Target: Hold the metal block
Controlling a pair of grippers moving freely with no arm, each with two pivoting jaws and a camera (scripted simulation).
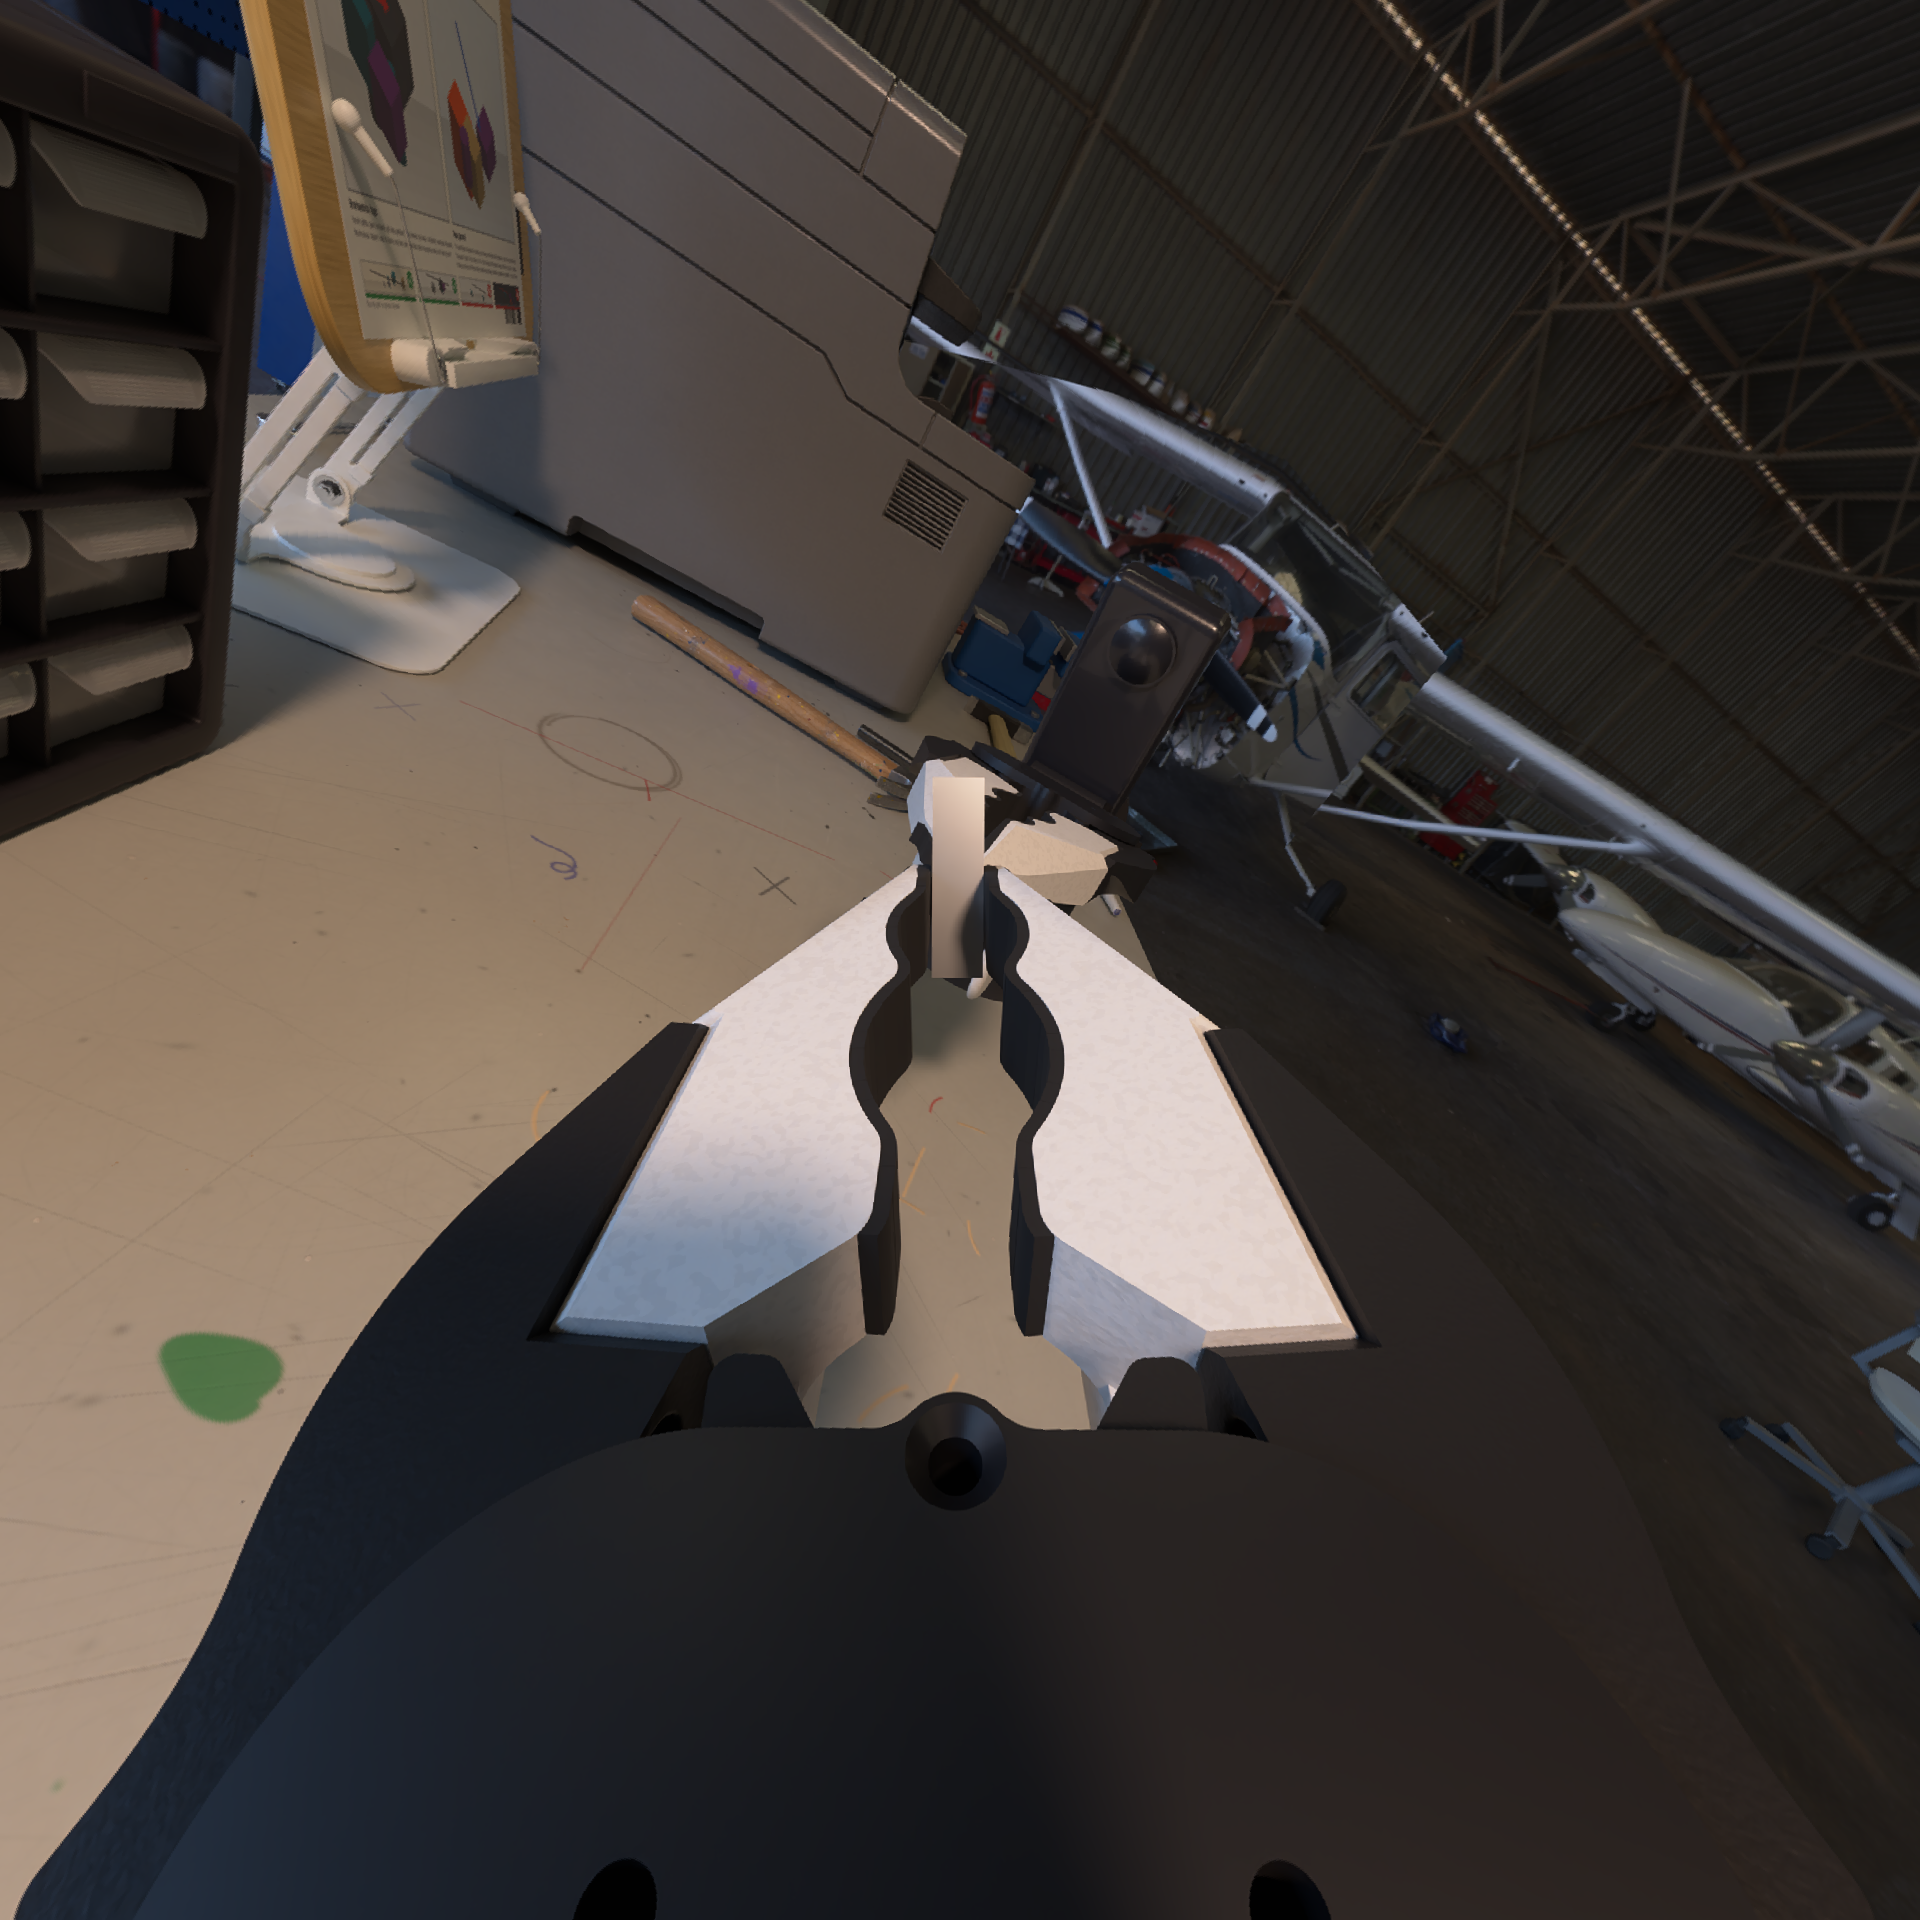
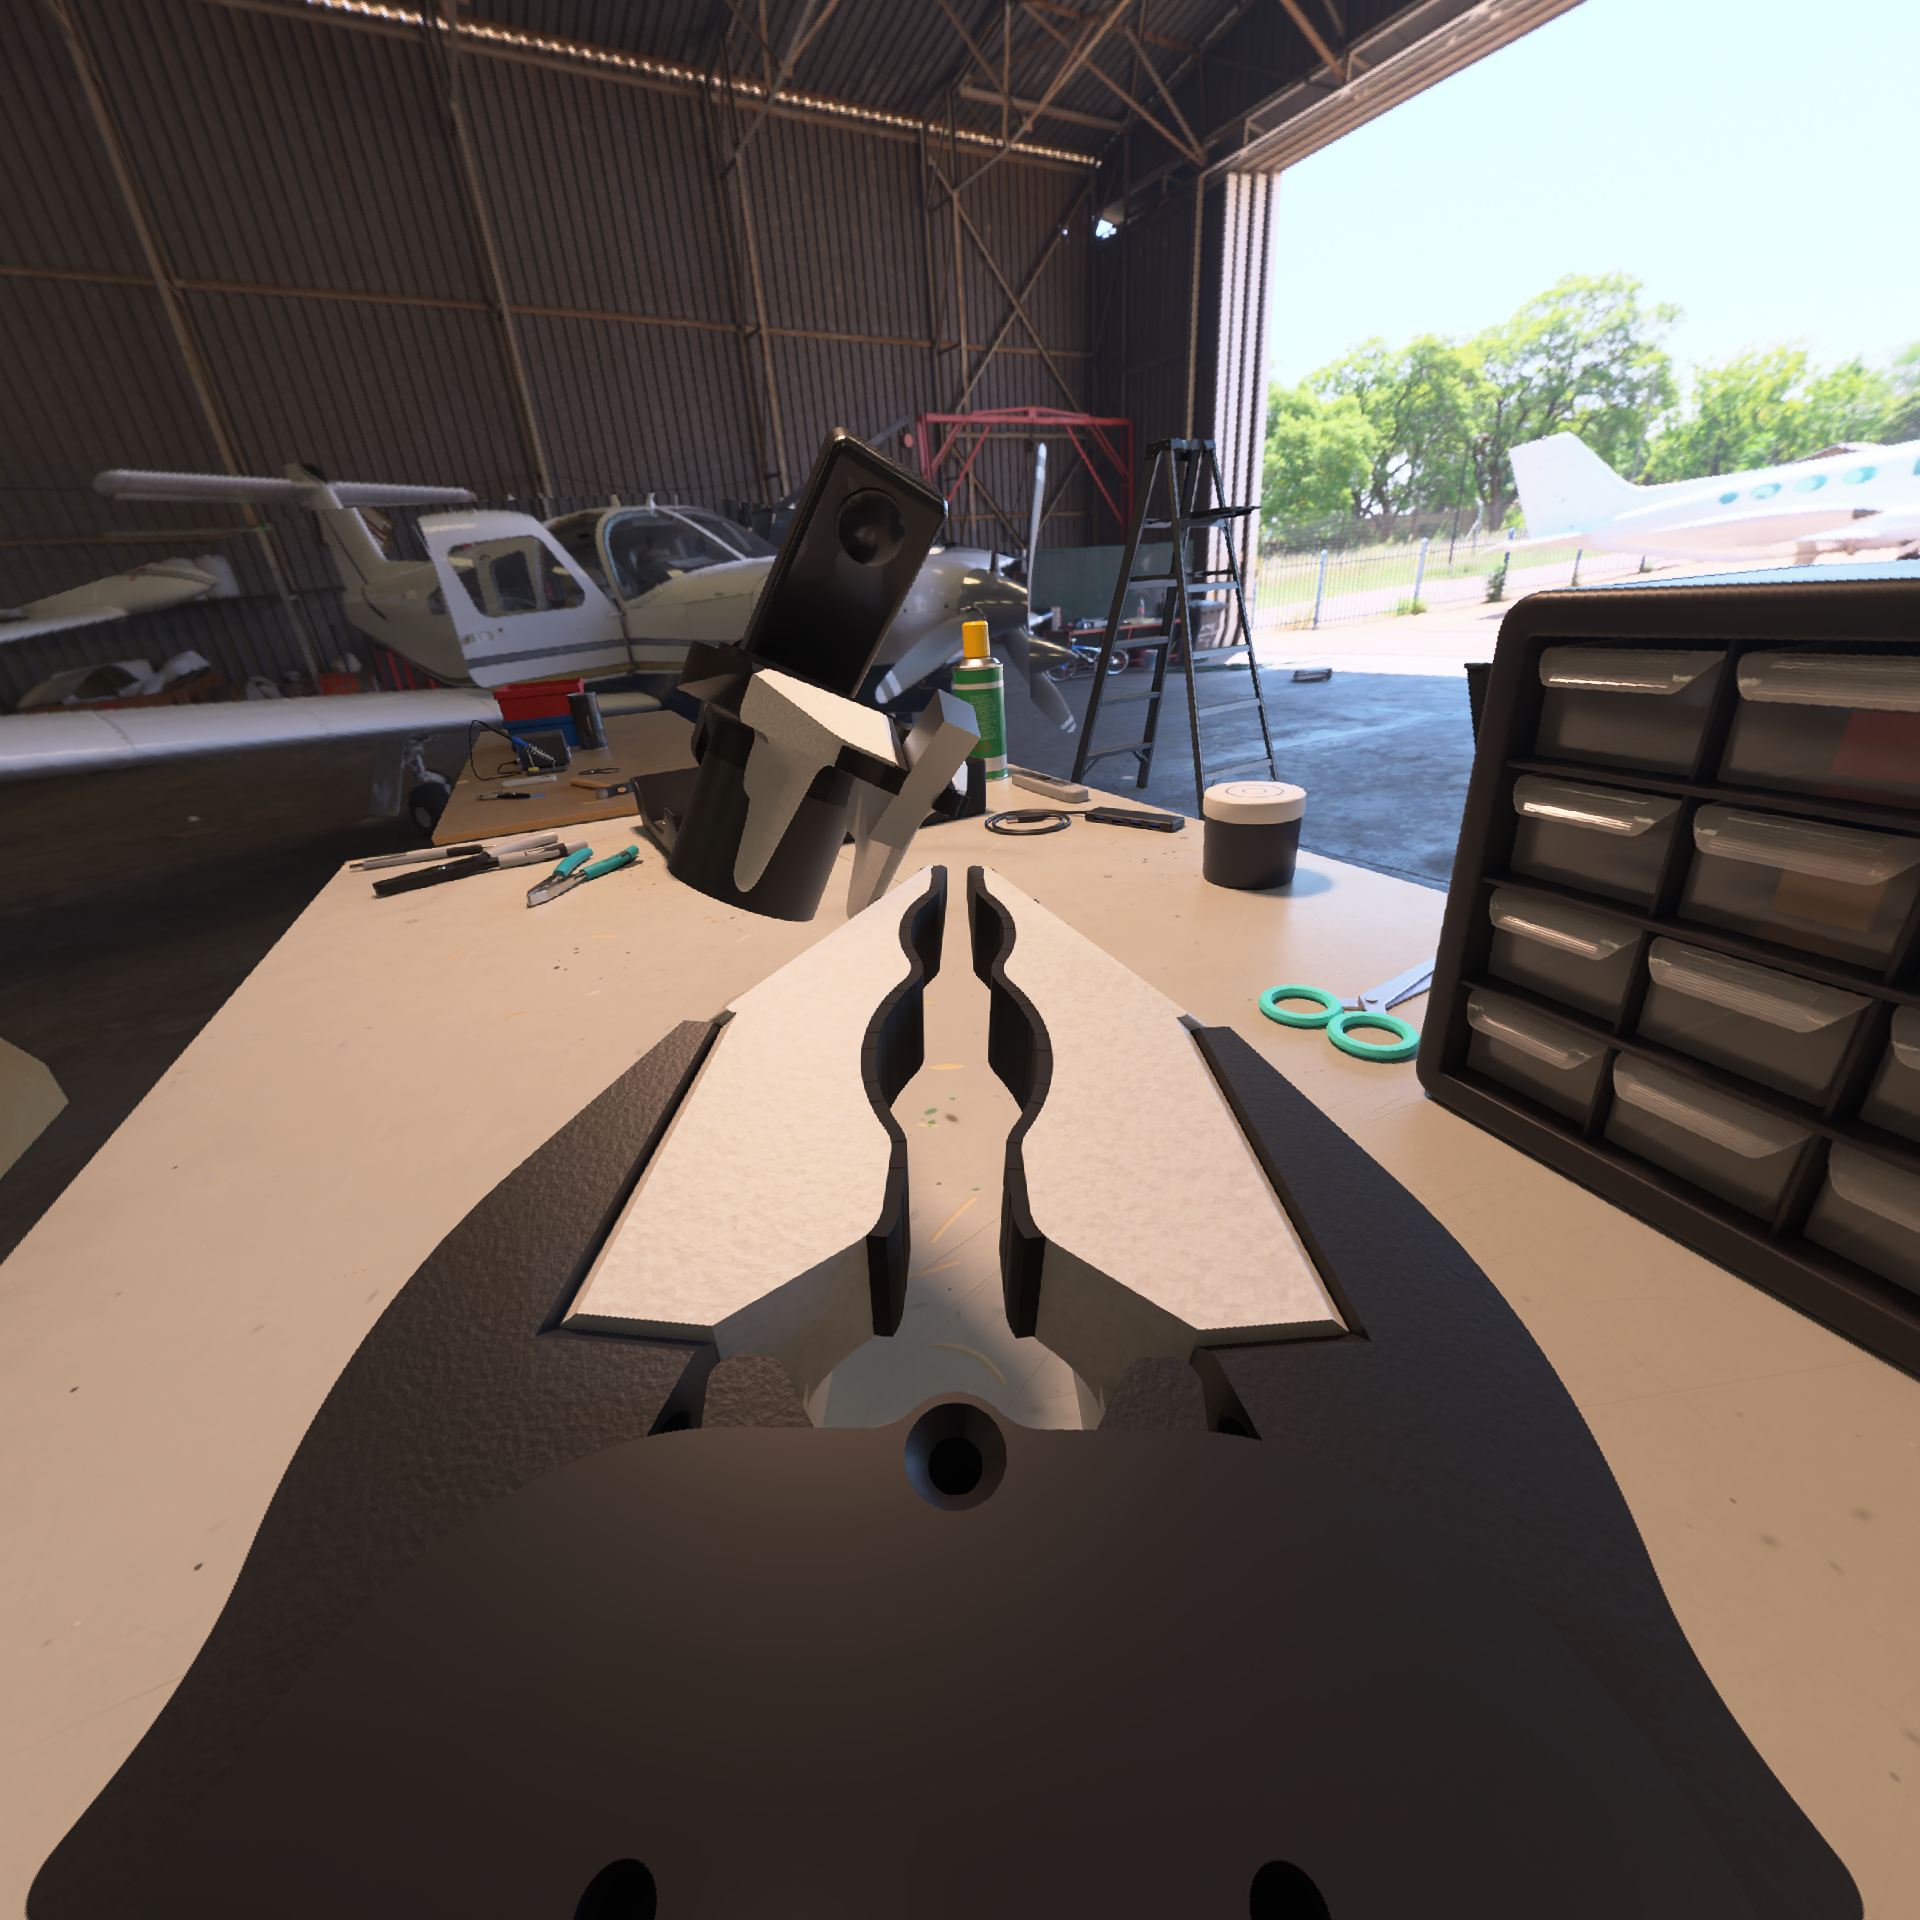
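In the left wrist view my left gripper (image 1: 956, 896) is shut on the metal block (image 1: 956, 873), a pale grey bar standing upright between the fingertips above the table. The right wrist view shows the same block (image 2: 906, 816) slanting in the left gripper just beyond my right gripper (image 2: 958, 883). The right gripper's jaws are almost touching with nothing between them; it hovers over the table (image 2: 416, 1039), just short of the block. Its black body (image 1: 1132, 665) shows behind the block in the left wrist view.
A dark drawer cabinet (image 2: 1714, 914) stands close on the right, with teal scissors (image 2: 1340, 1018) beside it. A jar (image 2: 1252, 836), a spray can (image 2: 979, 696), pens (image 2: 457, 860) and pliers (image 2: 582, 871) lie farther off. A printer (image 1: 727, 364), a hammer (image 1: 758, 686) and a board on a stand (image 1: 395, 187) are on the table.
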